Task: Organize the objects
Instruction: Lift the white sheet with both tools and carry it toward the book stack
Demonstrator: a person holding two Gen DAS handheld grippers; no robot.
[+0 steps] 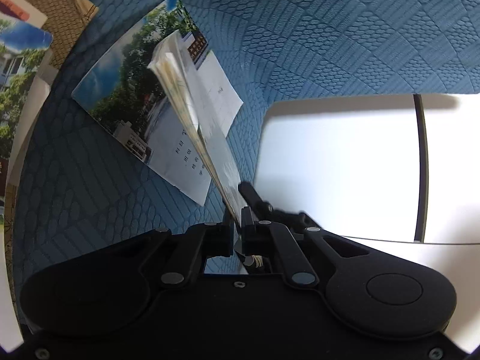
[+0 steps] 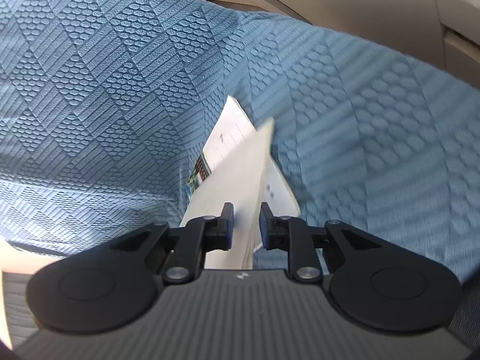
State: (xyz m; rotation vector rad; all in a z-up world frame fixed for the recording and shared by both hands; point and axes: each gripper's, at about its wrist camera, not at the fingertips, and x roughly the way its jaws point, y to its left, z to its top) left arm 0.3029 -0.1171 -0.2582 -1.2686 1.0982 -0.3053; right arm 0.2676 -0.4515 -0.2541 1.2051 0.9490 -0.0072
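Surface: blue quilted cloth [image 1: 330,30], stitched in diamonds of dots and stripes, fills most of both views.

Left gripper [image 1: 237,222]: jaws drawn together, clamped on the near edge of a booklet [image 1: 186,105].

Booklet: held on edge, lifted off the cloth, running away from the left gripper toward upper left; pages fan open at the far end (loose white sheets splay to the right).

Cover [image 1: 120,90]: glossy photo of trees, sky and a building, with a white panel of printed characters near the grip; it lies flat on the cloth under the raised pages (whether attached or a separate booklet, cannot tell).

Right gripper [image 2: 244,225]: jaws apart, blue pads [image 2: 264,228] showing; a white page edge passes through the gap, close to the right pad, left pad clear of it. No squeeze visible.

Right view: blurred on the right half; the same booklet seen from the opposite end, a strip of its photo cover peeking out at left.

White panel [image 1: 345,165]: bright, smooth, with a dark vertical seam, to the right of the left gripper, next to the cloth.

Other books [image 1: 21,45]: stack at the far left edge of the left view, similar sky-and-tree cover, resting by a brown woven surface [image 1: 60,3].
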